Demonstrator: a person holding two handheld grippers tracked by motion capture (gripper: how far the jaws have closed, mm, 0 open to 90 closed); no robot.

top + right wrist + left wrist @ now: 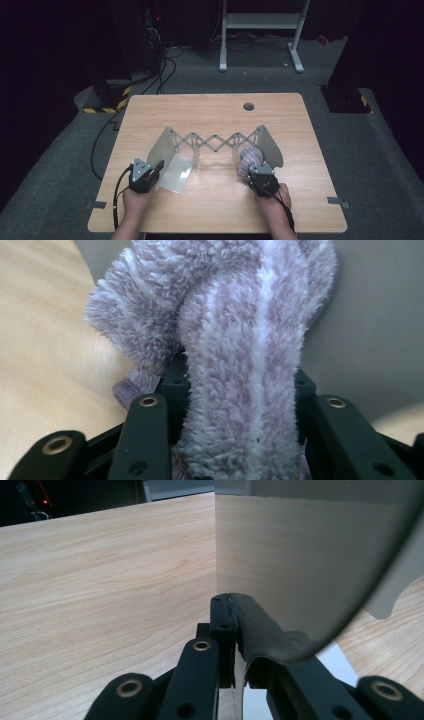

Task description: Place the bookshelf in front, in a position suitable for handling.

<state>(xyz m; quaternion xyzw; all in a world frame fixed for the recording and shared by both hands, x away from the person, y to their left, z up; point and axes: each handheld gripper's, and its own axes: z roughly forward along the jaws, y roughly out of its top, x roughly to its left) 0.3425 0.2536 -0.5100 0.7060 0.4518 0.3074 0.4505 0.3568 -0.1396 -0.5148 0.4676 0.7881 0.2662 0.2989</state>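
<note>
1. We hold the left tool at the near left of the light wooden counter; its black jaws are pressed together on the rim of the grey, rounded metal end plate of an expanding scissor-lattice rack.
2. We hold the right tool at the near right; its jaws pinch a fluffy lilac-and-white striped sock, with the pile bulging between them.
3. The sock lies against the rack's right grey end plate, just ahead of that tool.
4. Farther back, the lattice spans between the two plates, across the counter's middle.
5. Beyond it, a round grey grommet hole sits near the far edge.
</note>
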